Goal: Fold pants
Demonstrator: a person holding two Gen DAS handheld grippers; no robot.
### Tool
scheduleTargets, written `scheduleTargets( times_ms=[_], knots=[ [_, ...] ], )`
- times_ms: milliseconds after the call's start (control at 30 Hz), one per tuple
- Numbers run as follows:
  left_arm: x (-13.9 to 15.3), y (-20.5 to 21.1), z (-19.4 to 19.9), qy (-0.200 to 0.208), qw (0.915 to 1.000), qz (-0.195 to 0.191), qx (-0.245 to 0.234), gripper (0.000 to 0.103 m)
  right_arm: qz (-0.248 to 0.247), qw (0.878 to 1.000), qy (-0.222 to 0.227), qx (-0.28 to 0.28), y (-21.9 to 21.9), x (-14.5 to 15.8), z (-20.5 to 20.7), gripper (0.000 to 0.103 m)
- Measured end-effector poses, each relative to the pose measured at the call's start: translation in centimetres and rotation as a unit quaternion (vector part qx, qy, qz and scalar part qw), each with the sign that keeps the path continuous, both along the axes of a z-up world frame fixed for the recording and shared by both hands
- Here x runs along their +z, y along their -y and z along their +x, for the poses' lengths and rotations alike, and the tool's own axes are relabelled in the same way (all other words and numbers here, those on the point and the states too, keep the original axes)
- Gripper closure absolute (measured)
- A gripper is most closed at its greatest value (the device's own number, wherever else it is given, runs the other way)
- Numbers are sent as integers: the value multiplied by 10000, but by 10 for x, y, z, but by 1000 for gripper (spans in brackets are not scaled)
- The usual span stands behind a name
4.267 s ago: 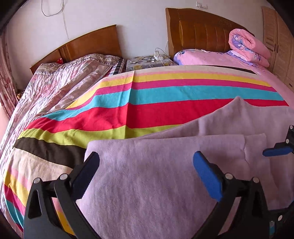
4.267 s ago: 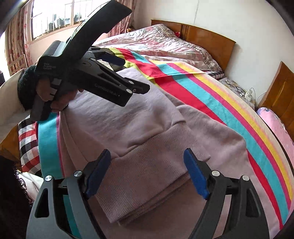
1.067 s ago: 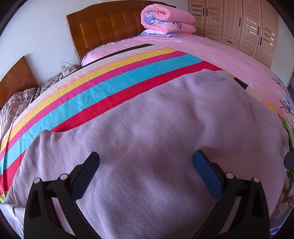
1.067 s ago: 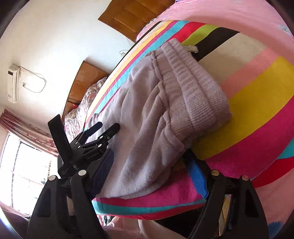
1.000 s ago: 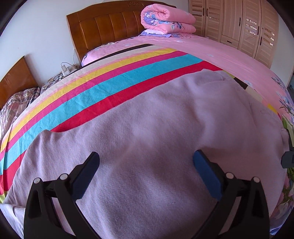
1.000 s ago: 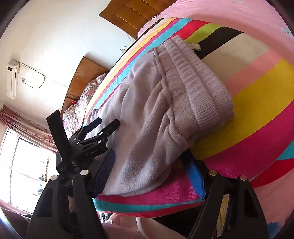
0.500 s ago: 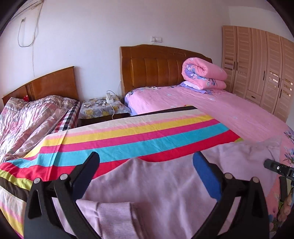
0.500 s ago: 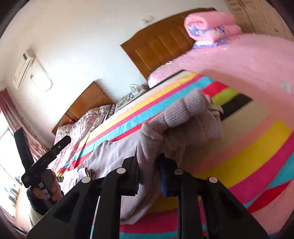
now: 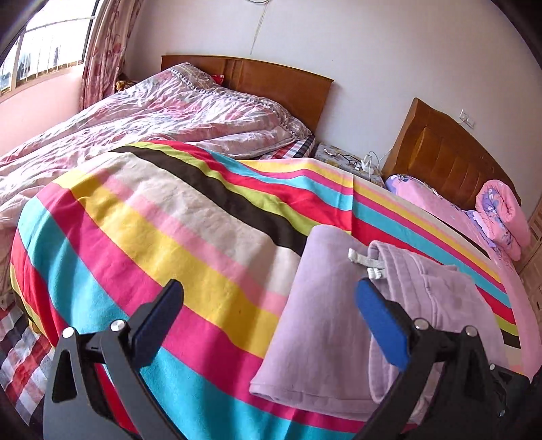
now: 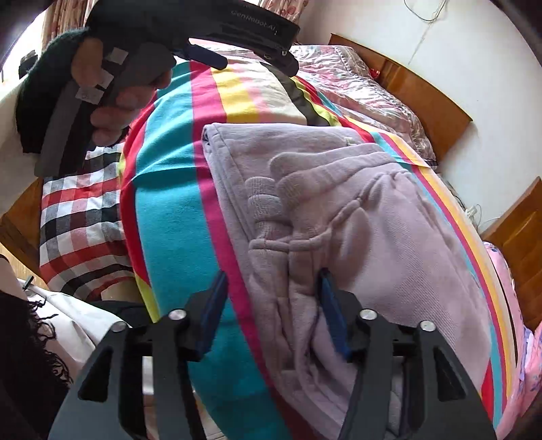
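Note:
The lilac pants (image 9: 338, 318) lie folded into a thick stack on the striped blanket (image 9: 176, 216), near its front edge, with the ribbed waistband and a white drawstring (image 9: 367, 262) on top. My left gripper (image 9: 267, 314) is open and empty, held above the blanket just left of the stack. In the right wrist view the pants (image 10: 355, 216) fill the middle. My right gripper (image 10: 271, 304) has its jaws partly apart around a bunched edge of the stack; the right pad (image 10: 333, 314) presses into the fabric. The left gripper (image 10: 210, 30) shows at the top, in a hand.
A second bed with a crumpled pink quilt (image 9: 162, 111) lies to the left, a nightstand (image 9: 349, 159) between two wooden headboards (image 9: 447, 155). A rolled pink duvet (image 9: 501, 216) sits at far right. A plaid sheet (image 10: 81, 223) hangs at the bed's front edge.
The right gripper carried the waistband end over and set it down on the stack; its jaws have widened. The left gripper has swung to the left, off the pants, and stays open.

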State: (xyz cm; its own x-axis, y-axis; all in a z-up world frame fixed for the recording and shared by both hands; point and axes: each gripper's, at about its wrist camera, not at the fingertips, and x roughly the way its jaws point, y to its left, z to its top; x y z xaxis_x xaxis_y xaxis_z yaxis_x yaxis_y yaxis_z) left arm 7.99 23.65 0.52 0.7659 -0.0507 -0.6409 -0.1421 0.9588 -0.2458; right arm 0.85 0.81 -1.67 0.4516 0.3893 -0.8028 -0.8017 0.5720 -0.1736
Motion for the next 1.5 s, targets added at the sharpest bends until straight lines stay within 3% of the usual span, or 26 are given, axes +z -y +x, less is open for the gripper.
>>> scheduleTargets(
  times_ms=[100, 200, 333, 433, 533, 567, 600, 767, 833, 933, 1033, 1067, 1100, 1167, 1333, 1467, 1500],
  knots=[
    [-12, 4, -10, -5, 9984, -399, -388, 2, 862, 9949, -484, -194, 32, 27, 4, 31],
    [-17, 27, -14, 91, 9944, -590, -874, 2, 1539, 9836, -708, -625, 61, 46, 18, 54],
    [-29, 49, -10, -72, 9912, -542, -1203, 2, 1247, 9870, -678, -750, 52, 43, 34, 64],
    [-34, 47, -10, -115, 9914, -642, -1136, 2, 865, 9912, -755, -652, 25, 23, 42, 65],
    [-31, 38, -13, -69, 9925, -708, -990, 2, 632, 9954, -470, -545, 14, 12, 38, 68],
    [-30, 34, -14, -56, 9932, -700, -928, 2, 736, 9950, -426, -529, 17, 17, 36, 89],
    [-29, 30, -16, -44, 9940, -686, -855, 2, 840, 9945, -311, -547, 20, 24, 33, 92],
    [-30, 15, -20, -22, 9953, -786, -564, 2, 1190, 9917, 222, -437, 19, 72, 17, 92],
    [-30, 16, -20, 11, 9952, -823, -536, 2, 997, 9944, 62, -353, 12, 61, 17, 92],
    [-30, 21, -19, -6, 9955, -752, -577, 2, 383, 9985, -257, -282, 0, 12, 19, 92],
    [-31, 22, -21, -36, 9965, -625, -556, 2, 572, 9976, -206, -323, 4, 9, 18, 87],
    [-31, 21, -21, -27, 9966, -619, -536, 2, 502, 9983, -145, -255, 3, 12, 17, 80],
    [-31, 19, -22, -10, 9967, -634, -503, 2, 433, 9989, -85, -177, 2, 14, 14, 62],
    [-32, 15, -23, -6, 9966, -695, -447, 2, 197, 9998, 74, 1, -2, 12, 8, 52],
    [-29, 15, -26, 17, 9963, -687, -520, 2, -737, 9922, 956, 325, -17, -10, -13, 55],
    [-28, 17, -25, -41, 9935, -886, -710, 2, -1019, 9845, 1398, 275, -16, -13, -13, 79],
    [-27, 16, -25, -64, 9920, -1002, -768, 2, -1146, 9804, 1558, 379, -16, -16, -16, 79]
  ],
)
